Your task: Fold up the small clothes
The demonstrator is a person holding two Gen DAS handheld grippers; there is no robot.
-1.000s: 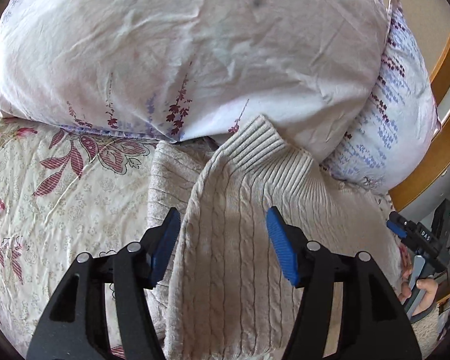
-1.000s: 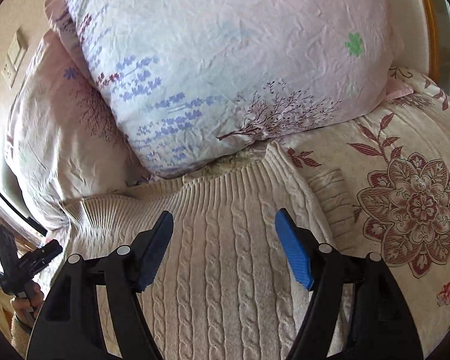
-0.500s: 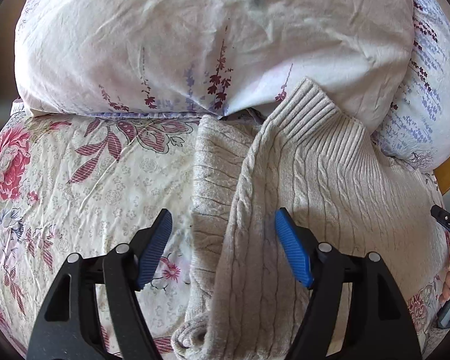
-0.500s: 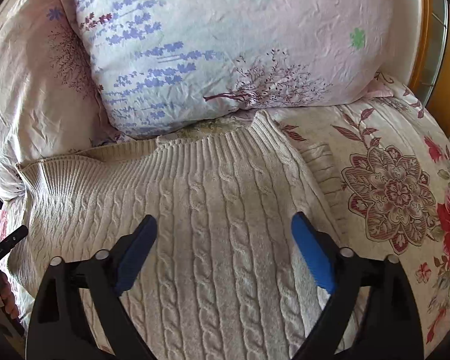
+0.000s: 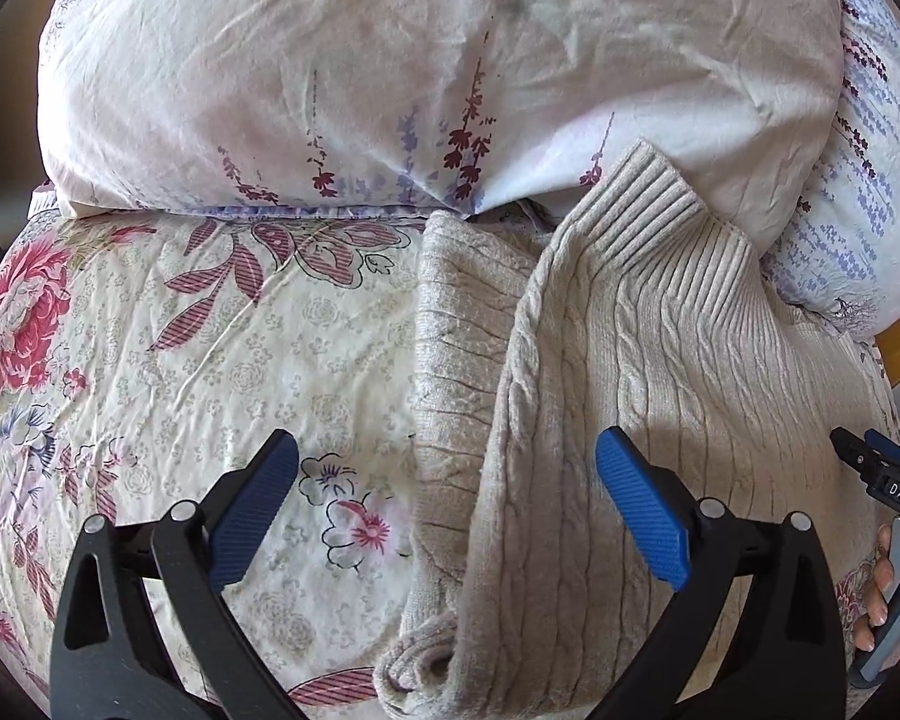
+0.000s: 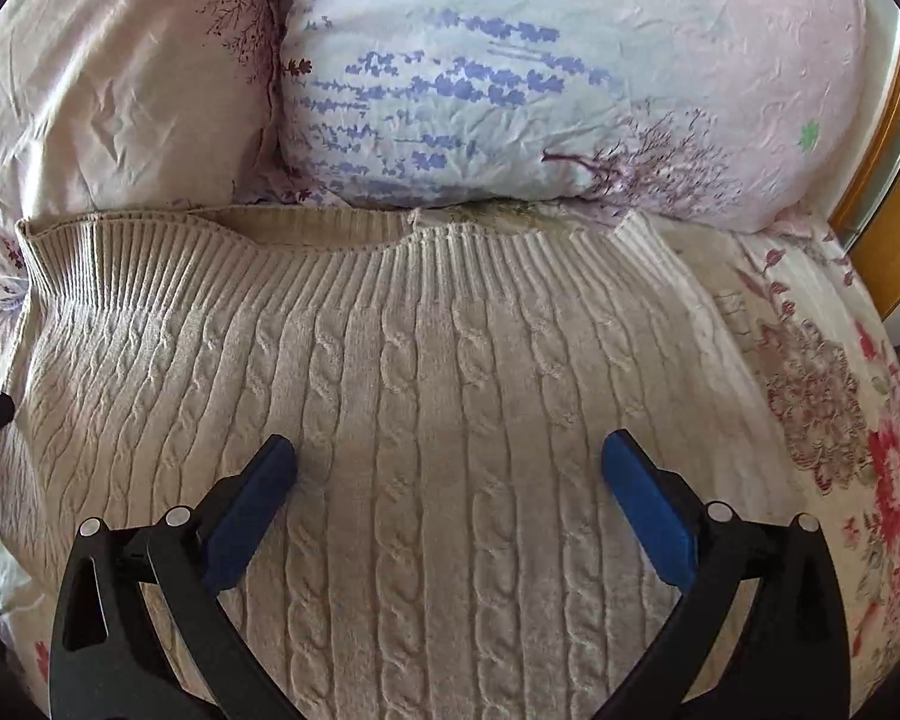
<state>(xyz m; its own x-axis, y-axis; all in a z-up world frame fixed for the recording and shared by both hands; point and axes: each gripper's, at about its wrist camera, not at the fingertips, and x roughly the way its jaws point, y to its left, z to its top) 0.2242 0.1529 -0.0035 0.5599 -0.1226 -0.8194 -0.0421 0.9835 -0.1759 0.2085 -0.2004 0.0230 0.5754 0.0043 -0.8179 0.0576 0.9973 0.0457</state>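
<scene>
A beige knitted sweater (image 6: pixel 438 420) is being shown lying on a bed, spread over a flowered bedcover (image 5: pixel 168 360). Its ribbed edge (image 6: pixel 306 264) is being pressed up against two flowered pillows, a pink one (image 6: pixel 108 78) and a blue-and-white one (image 6: pixel 510 60). In the left wrist view, one side of the sweater is being seen folded over itself, so a long folded edge (image 5: pixel 510 396) is being shown running down the middle, with a flat knitted part (image 5: pixel 450 360) lying beside it. A big pale pillow (image 5: pixel 390 60) is being seen above it. The left tool (image 5: pixel 447 474) is being held over that folded edge, and its jaws are being opened wide right now. The folded edge is lying below the gap, but nothing is being pinched by the blue pads (image 5: pixel 642 510). The right tool (image 6: pixel 450 468) is being held over the middle of the sweater with its jaws spread as wide as they go, and nothing is being gripped there either. At the right edge of the left wrist view, part of the right tool's handle (image 5: pixel 882 480) and some fingers (image 5: pixel 879 576) of the hand holding it are being seen.
</scene>
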